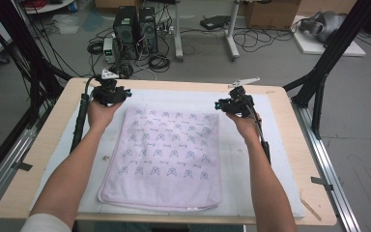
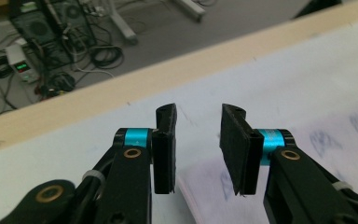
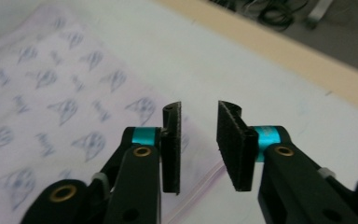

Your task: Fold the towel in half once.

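Observation:
A pale pink towel (image 1: 166, 154) with a blue repeating print lies folded and flat on the white mat (image 1: 275, 164). My left gripper (image 1: 121, 94) hovers just above the towel's far left corner. In the left gripper view the left gripper (image 2: 198, 116) is open with nothing between its jaws, and the towel (image 2: 340, 130) lies below and to the right. My right gripper (image 1: 222, 104) hovers over the far right corner. The right gripper view shows the right gripper (image 3: 199, 109) open and empty above the towel's edge (image 3: 65, 102).
The mat covers a wooden table (image 1: 41, 145), whose far edge lies close behind both grippers. Beyond it, computer towers (image 1: 135, 29) and cables sit on the floor. Black frame posts (image 1: 328, 58) rise at the right and left of the table.

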### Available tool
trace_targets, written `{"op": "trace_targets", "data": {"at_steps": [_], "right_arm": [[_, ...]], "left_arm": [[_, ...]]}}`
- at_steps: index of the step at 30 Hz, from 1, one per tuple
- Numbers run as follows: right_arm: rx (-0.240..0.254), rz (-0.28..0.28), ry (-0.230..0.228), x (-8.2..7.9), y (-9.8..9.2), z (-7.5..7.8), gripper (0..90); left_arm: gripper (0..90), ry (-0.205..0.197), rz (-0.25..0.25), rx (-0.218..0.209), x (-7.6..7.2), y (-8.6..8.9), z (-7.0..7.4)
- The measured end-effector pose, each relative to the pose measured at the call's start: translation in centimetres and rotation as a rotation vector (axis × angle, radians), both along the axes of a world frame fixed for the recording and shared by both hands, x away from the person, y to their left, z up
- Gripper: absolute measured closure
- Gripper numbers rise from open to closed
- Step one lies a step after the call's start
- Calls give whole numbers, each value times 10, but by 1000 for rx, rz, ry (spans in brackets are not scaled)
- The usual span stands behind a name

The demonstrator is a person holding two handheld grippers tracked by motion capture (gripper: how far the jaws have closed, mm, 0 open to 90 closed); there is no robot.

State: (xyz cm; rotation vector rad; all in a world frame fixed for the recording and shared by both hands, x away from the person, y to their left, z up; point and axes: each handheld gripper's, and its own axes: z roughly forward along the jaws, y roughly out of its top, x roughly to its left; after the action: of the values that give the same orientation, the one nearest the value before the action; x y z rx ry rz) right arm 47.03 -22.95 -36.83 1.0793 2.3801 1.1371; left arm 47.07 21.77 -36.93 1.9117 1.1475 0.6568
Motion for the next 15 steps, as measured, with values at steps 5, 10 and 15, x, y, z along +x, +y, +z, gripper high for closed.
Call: {"op": "trace_targets", "data": {"at_steps": [5,10,15], "right_arm": [[-10,52,8,-28,0,-17,661],[1,102,26,-60,-4,-24,629],[24,165,31,-93,-1,-26,591]], "left_arm": [[635,36,-49,2,-27,16,-19],[601,48,-89,-12,-57,28,-23],[564,33,-150,-10,-94,30,-24]]}}
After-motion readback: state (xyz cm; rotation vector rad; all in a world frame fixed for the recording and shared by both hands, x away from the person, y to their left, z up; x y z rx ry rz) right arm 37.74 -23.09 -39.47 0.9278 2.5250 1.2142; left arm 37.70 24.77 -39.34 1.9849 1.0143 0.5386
